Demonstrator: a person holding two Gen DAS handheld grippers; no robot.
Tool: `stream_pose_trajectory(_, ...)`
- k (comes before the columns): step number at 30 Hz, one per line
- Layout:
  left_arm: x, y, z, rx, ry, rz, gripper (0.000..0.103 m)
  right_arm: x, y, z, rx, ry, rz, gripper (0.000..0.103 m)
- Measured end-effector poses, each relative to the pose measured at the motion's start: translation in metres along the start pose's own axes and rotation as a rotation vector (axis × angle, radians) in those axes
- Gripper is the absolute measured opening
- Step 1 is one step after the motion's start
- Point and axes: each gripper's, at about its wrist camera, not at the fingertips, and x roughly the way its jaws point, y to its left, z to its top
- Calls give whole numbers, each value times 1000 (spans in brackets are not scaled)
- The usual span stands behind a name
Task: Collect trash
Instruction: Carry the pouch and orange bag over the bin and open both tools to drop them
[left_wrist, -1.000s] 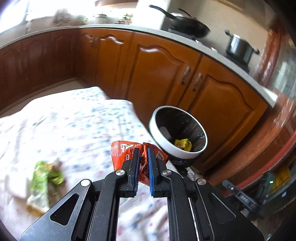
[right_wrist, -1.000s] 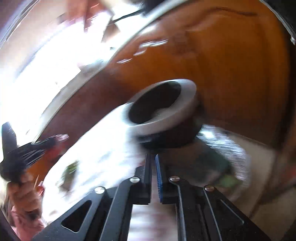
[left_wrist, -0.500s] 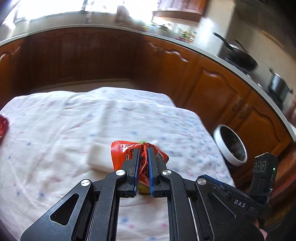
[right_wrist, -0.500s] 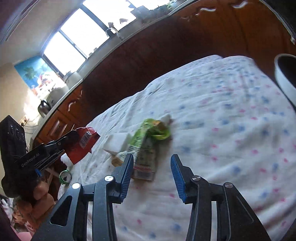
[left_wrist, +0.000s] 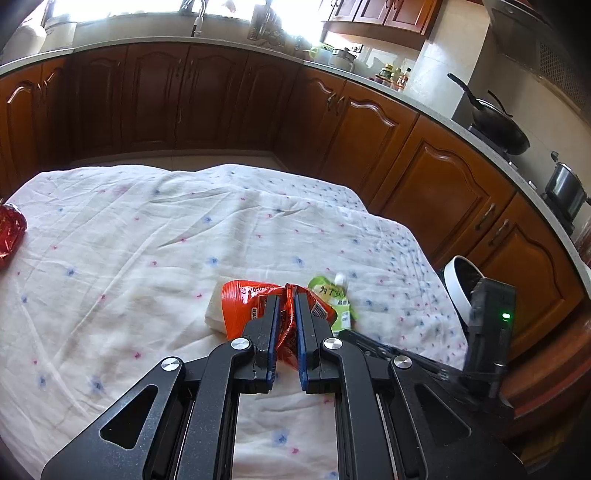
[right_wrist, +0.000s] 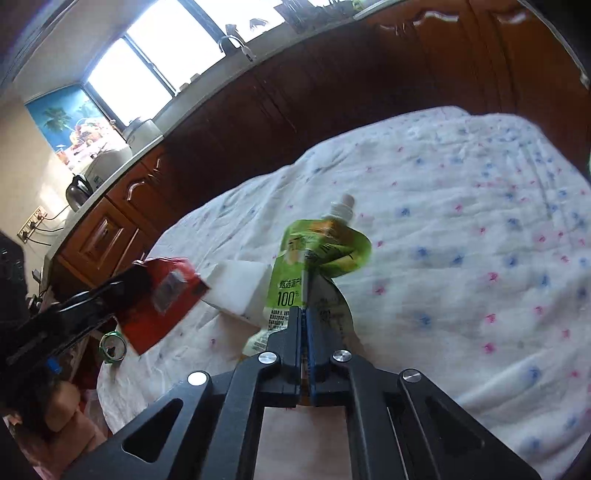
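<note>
My left gripper (left_wrist: 284, 301) is shut on a crumpled red snack wrapper (left_wrist: 245, 302) and holds it above the cloth-covered table (left_wrist: 147, 240). My right gripper (right_wrist: 305, 312) is shut on a green drink pouch (right_wrist: 291, 277) with a white spout, on the cloth. The pouch also shows in the left wrist view (left_wrist: 332, 295), just right of the wrapper. The red wrapper (right_wrist: 162, 295) and the left gripper show at the left of the right wrist view. A white-rimmed black trash bin (left_wrist: 461, 284) stands off the table's right edge.
A white block (right_wrist: 240, 288) lies on the cloth beside the pouch. Another red wrapper (left_wrist: 9, 236) lies at the table's far left edge. Wooden cabinets (left_wrist: 369, 129) ring the table, with pans on the stove (left_wrist: 495, 125). A small green object (right_wrist: 112, 347) sits below the table edge.
My right gripper has closed on the green pouch; half a second ago it was open above it. My left gripper has swung away from the bin, still holding the red wrapper.
</note>
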Motion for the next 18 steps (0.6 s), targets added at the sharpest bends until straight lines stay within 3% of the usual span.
stream_pose_trajectory(7, 10, -27, -2, 41, 25, -39, 7, -67, -42, -4, 46, -105, -53, 2)
stream_pose_trajectory(18, 38, -131, -10, 208, 77, -182, 7, -157, -126, -14, 178, -251, -214, 2)
